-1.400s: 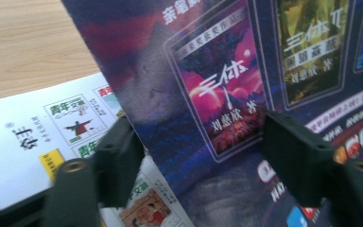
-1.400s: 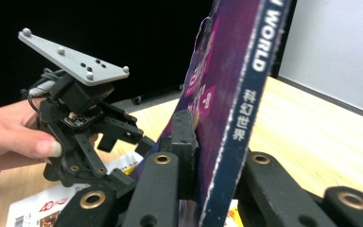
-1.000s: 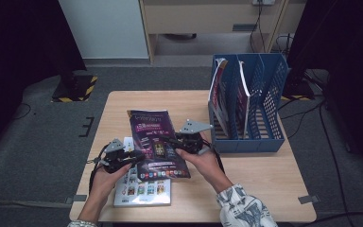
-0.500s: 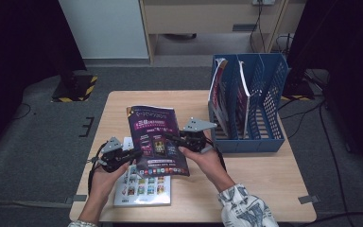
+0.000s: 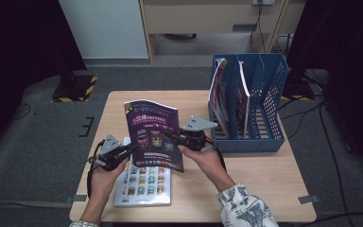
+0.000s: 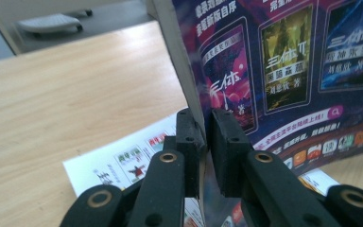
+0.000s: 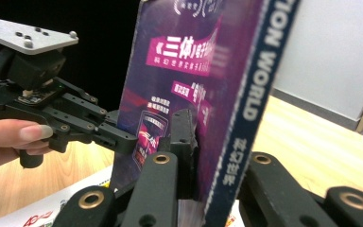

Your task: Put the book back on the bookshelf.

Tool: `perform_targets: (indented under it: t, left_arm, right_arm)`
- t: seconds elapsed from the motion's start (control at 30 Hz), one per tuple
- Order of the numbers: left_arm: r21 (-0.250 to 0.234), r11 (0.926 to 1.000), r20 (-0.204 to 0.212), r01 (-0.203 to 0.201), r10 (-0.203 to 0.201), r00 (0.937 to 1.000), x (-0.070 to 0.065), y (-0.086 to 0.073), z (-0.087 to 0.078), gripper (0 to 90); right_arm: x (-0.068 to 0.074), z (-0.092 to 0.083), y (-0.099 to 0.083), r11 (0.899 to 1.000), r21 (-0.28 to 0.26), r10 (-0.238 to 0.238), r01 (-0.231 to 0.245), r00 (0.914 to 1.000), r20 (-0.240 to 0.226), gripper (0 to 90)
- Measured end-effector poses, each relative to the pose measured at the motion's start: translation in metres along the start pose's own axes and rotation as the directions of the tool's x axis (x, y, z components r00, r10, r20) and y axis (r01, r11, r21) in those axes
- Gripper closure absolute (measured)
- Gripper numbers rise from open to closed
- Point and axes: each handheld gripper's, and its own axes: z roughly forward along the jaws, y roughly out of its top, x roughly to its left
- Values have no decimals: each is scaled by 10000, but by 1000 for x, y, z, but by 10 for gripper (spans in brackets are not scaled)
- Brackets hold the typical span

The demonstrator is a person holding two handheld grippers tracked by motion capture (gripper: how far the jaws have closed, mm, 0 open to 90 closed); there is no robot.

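Left gripper (image 5: 133, 147), right gripper (image 5: 170, 135) both clamp purple magazine (image 5: 153, 132), raised above table (image 5: 264, 179).

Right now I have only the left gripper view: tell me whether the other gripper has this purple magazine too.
Observer: Yes. In the high view the right gripper is shut on the far edge of the purple glossy magazine, fingers pinching it.
Operator: Say where it could go.
Observer: A blue plastic mesh file rack stands at the table's right, with upright magazines inside.
Operator: Describe the far edge.
Observer: It is a dark blue spine with white lettering.
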Motion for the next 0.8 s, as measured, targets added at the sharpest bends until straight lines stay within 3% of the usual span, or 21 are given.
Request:
perform_targets:
  t: [0.1,0.23,0.4,0.53,0.8]
  left_arm:
    - [-136,9995,-306,-281,277,9991,0,2,-2,838]
    - [-274,9992,-565,-283,267,9980,2,2,-2,841]
    - [-267,9996,-507,-23,10,9987,5,-3,-2,820]
    - [-262,9997,-501,-2,-11,9987,6,-4,-3,812]
    - [-313,9995,-484,-3,-12,9988,6,-5,-3,809]
  right_arm:
    - [2,2,1,9998,-80,-155,155,9999,-5,819]
    - [4,6,2,9987,-104,-491,493,9987,125,830]
    - [6,7,2,9988,-116,-468,469,9988,108,815]
    - [9,5,6,9983,-329,-491,491,9988,28,796]
    - [11,7,13,9981,-271,-563,560,9983,-135,729]
